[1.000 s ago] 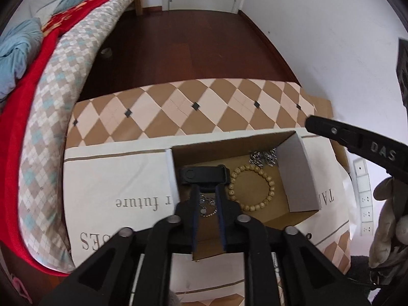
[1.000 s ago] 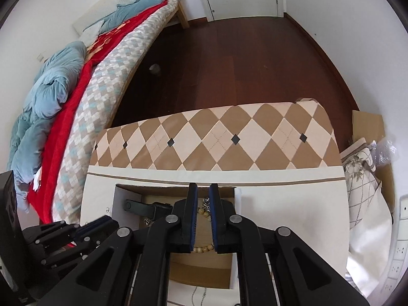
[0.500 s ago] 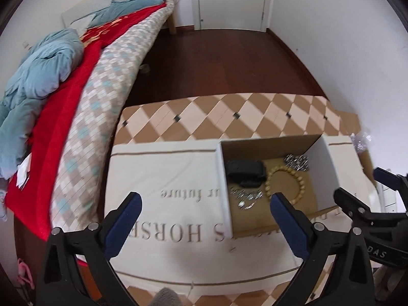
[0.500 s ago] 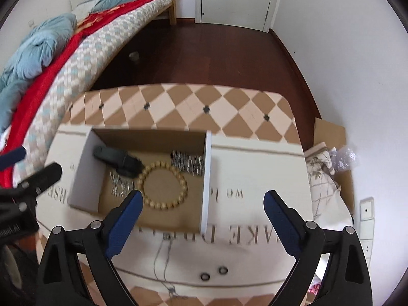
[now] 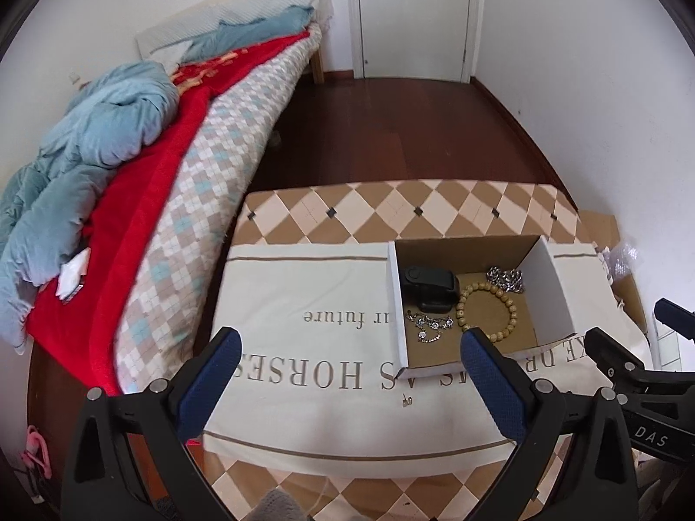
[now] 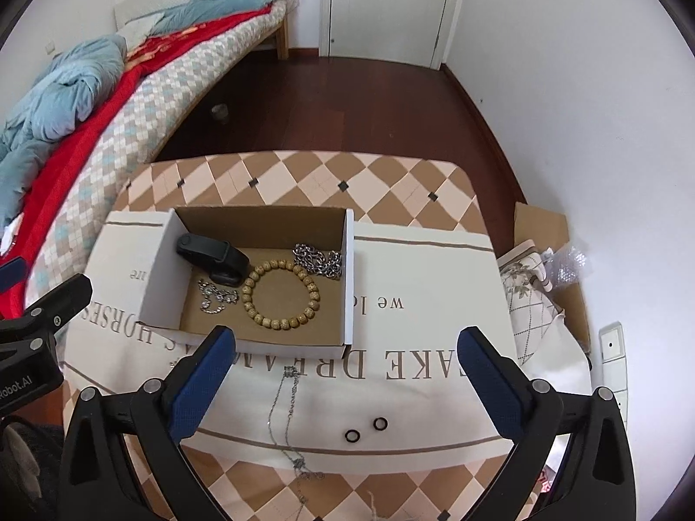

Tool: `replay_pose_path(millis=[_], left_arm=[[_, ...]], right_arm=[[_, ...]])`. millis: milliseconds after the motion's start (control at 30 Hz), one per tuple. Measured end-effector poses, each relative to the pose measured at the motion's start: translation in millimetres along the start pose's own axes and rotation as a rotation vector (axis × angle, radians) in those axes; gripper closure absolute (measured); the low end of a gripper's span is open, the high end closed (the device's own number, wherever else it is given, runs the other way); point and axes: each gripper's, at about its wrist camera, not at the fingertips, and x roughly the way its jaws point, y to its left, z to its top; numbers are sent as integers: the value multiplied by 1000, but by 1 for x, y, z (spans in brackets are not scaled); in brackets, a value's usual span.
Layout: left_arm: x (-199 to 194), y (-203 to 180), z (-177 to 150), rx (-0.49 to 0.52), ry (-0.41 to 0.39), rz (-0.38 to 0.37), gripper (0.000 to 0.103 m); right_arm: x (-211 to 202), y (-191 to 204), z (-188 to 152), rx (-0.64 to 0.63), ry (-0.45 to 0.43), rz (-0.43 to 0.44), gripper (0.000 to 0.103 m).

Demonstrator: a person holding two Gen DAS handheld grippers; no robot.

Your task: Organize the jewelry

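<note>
An open cardboard box (image 6: 350, 278) stands on a cream printed cloth (image 6: 425, 325) on the table. In it lie a black wristband (image 6: 213, 254), a wooden bead bracelet (image 6: 281, 295), a chunky silver chain (image 6: 317, 260) and a small crystal bracelet (image 6: 217, 297). On the cloth in front of the box lie a thin silver necklace (image 6: 286, 408) and two small black rings (image 6: 365, 430). My right gripper (image 6: 345, 384) is open and empty, above the necklace and rings. My left gripper (image 5: 349, 380) is open and empty, held over the cloth left of the box (image 5: 554, 295).
A small earring (image 5: 407, 401) lies on the cloth in front of the box. A bed (image 5: 143, 182) with red and blue bedding runs along the left. Dark wood floor (image 6: 347, 104) and a white door lie beyond the table. A cardboard sheet (image 6: 543, 225) and bags lie at the right.
Both grippers were shut low over the box a second ago; both have opened and pulled up and back. The black wristband now lies in the box.
</note>
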Motion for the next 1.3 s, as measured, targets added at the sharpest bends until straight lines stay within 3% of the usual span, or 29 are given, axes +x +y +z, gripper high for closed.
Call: replay_pose_path(millis=[200,733,1000,1167,1200,1233,1300], left_arm=[[-41,4,-8,0,-70,11,0],[-117,7,-36,-3,-156,-18,0],[-107,11,-47,-34,-139,60,0],[-74,15,-62,-54,-90,91,0],[-65,16,-66,-53,-76,102,0],[-58,15,-70,-49,-68,113,0],[-41,15,-77,-39,-41,148,0]], right_arm=[[-39,-2,-10,24,-62,5,0],[-125,-2,-38,50,-184,18,0],[-127,-4,-50,85,-197,77,0],[-84,-23,-71,143,-114,60,1],[-75,-26,-74,150,-97,61,8],[-62,-29,-80,159,-69,61,25],[-35,-34,-92,171,-3,65,42]])
